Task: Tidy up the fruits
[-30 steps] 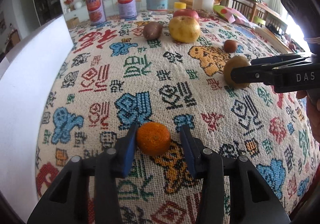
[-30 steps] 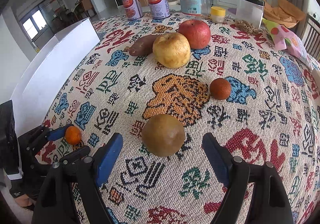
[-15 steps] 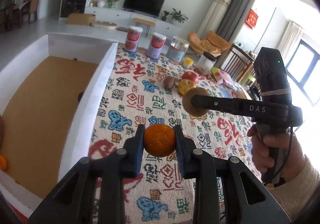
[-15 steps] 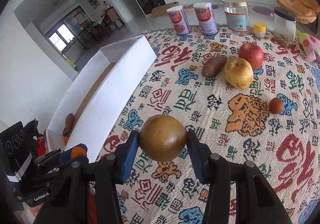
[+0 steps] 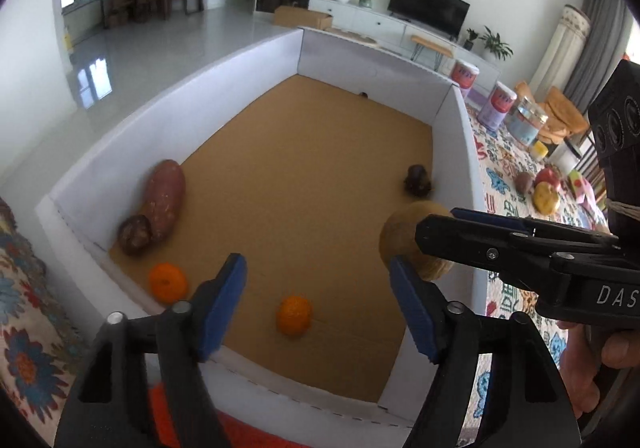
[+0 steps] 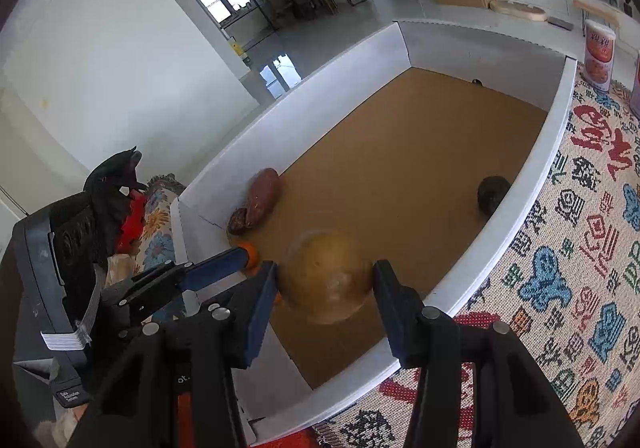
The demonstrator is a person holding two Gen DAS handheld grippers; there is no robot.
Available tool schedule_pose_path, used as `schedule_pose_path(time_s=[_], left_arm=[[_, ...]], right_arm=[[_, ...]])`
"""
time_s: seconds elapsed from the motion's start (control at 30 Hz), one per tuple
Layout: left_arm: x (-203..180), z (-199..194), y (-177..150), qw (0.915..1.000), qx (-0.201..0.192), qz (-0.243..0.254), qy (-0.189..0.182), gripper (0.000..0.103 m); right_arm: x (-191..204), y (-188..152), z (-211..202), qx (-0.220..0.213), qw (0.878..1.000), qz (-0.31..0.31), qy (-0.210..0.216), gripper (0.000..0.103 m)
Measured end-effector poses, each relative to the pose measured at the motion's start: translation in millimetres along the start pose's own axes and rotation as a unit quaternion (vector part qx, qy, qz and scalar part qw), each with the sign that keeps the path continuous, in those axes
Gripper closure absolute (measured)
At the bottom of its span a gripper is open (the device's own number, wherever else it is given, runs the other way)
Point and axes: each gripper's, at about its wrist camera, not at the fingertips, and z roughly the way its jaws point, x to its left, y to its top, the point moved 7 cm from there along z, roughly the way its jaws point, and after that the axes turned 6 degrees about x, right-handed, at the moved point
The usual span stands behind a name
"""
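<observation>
A white box (image 5: 464, 152) with a brown floor holds a sweet potato (image 5: 164, 196), a dark brown fruit (image 5: 134, 234), two tangerines (image 5: 168, 282) (image 5: 294, 314) and a dark fruit (image 5: 418, 180). My left gripper (image 5: 316, 308) is open and empty above the box's near end, over the second tangerine. My right gripper (image 6: 324, 288) is shut on a round brown fruit (image 6: 326, 280) and holds it over the box (image 6: 532, 184); it also shows in the left wrist view (image 5: 404, 244).
To the right of the box lies the patterned tablecloth (image 6: 580, 248). On it at the far end are an apple (image 5: 548, 174), a yellow pear (image 5: 546, 198), a brown tuber (image 5: 522, 181) and several cans and jars (image 5: 496, 108).
Both grippers rose from the tablecloth and swung left over the box. My left gripper opened and the tangerine it held now lies on the box floor. My right gripper closed on the brown fruit.
</observation>
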Motion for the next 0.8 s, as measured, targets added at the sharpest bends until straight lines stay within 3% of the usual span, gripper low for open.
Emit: schedule_pose_path(time_s=[0.07, 0.2, 0.23, 0.3, 0.37, 0.47, 0.6, 0.67, 0.8], left_arm=[[-6, -3, 0, 0.9999, -0.011, 0.007, 0.006, 0.021], [-38, -16, 1, 0.9983, -0.040, 0.040, -0.012, 0.018], [-53, -19, -1, 0.9973, -0.046, 0.054, -0.021, 0.015], [-87, -24, -7, 0.9940, -0.055, 0.083, -0.047, 0.010], [-125, -21, -17, 0.9899, -0.048, 0.110, -0.077, 0.009], [-186, -1, -37, 0.9805, -0.011, 0.160, -0.113, 0.007], [-266, 39, -66, 0.9626, 0.032, 0.226, -0.146, 0.007], [-294, 62, -75, 0.9564, 0.047, 0.243, -0.155, 0.007], [-327, 106, -73, 0.9574, 0.045, 0.260, -0.118, 0.007]], right_arm=[[-3, 0, -3, -0.019, 1.000, 0.011, 0.008, 0.053], [-31, -3, -47, -0.083, 0.996, 0.023, -0.012, 0.026], [-42, -9, -60, -0.095, 0.995, 0.019, -0.027, 0.017], [-73, -32, -84, -0.111, 0.991, 0.013, -0.079, 0.010], [-115, -64, -102, -0.107, 0.983, 0.020, -0.146, 0.008], [-195, -128, -125, -0.078, 0.965, 0.054, -0.245, 0.008], [-292, -206, -173, -0.058, 0.930, 0.116, -0.343, 0.008], [-324, -233, -195, -0.068, 0.914, 0.153, -0.369, 0.008], [-361, -269, -224, -0.107, 0.891, 0.214, -0.386, 0.008]])
